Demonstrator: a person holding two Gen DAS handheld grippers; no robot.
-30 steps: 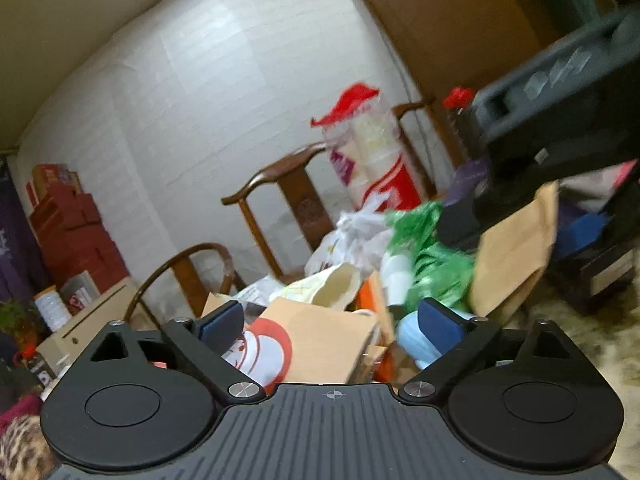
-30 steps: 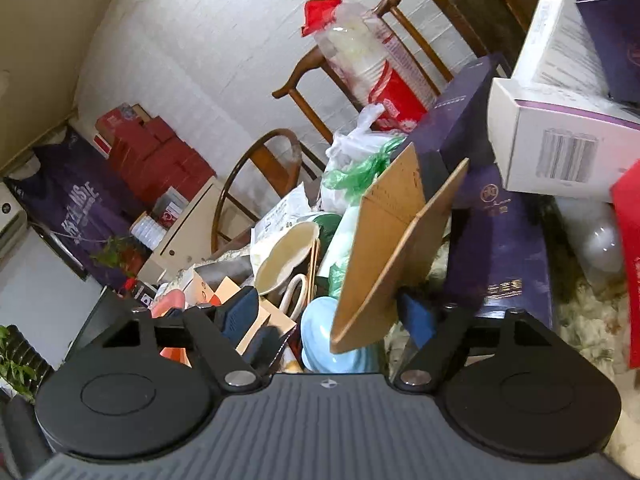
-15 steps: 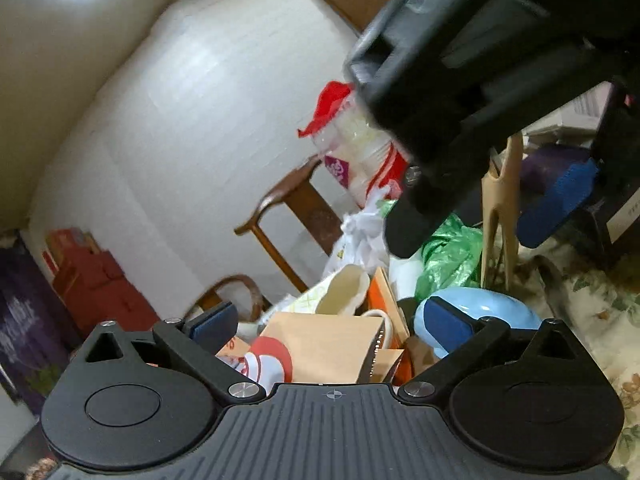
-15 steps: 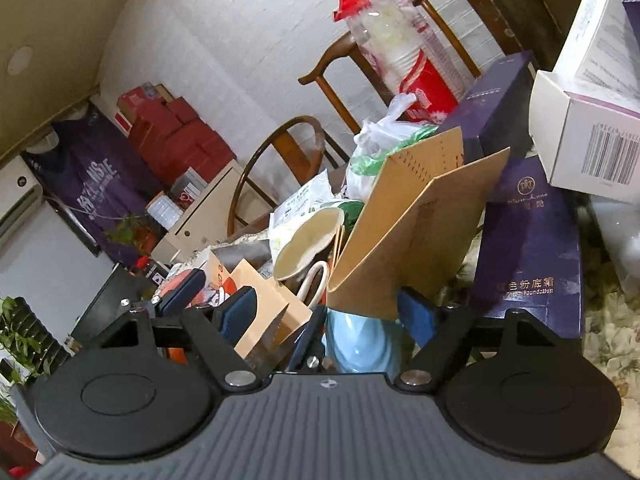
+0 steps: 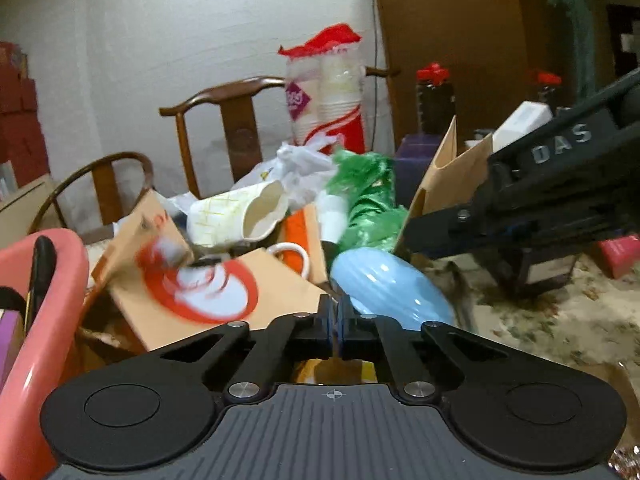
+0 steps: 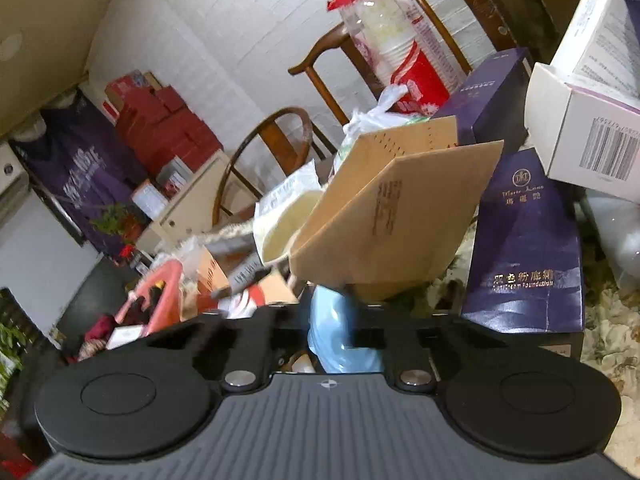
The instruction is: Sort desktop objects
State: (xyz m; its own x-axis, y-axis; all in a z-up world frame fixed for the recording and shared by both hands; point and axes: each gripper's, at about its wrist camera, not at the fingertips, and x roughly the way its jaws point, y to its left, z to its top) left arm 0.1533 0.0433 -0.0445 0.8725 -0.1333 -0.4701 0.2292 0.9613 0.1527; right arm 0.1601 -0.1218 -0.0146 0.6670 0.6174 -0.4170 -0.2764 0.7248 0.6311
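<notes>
My left gripper [image 5: 338, 310] has its jaws closing, the blue pads pressed together on the near corner of a brown paper bag with a red logo [image 5: 208, 300]. Just right of it lies a light blue bowl [image 5: 392, 288]. My right gripper [image 5: 408, 238] reaches in from the right above that bowl. In the right wrist view the right gripper [image 6: 332, 320] is closing its jaws with the blue bowl [image 6: 340, 344] between them, pads against it. A folded kraft cardboard sleeve [image 6: 392, 216] leans just behind the bowl.
A pink basket [image 5: 52, 280] stands at the left. The pile behind holds a cream jug [image 5: 240, 216], a white mug [image 5: 292, 256], a green plastic bag [image 5: 368, 200] and a sleeve of paper cups [image 5: 328, 96]. Purple boxes [image 6: 524, 248] and a white box [image 6: 580, 120] crowd the right.
Both pairs of jaws went from wide open to closed. The left gripper rolled level and dropped toward the logo bag. The right gripper kept its place and closed on the blue bowl.
</notes>
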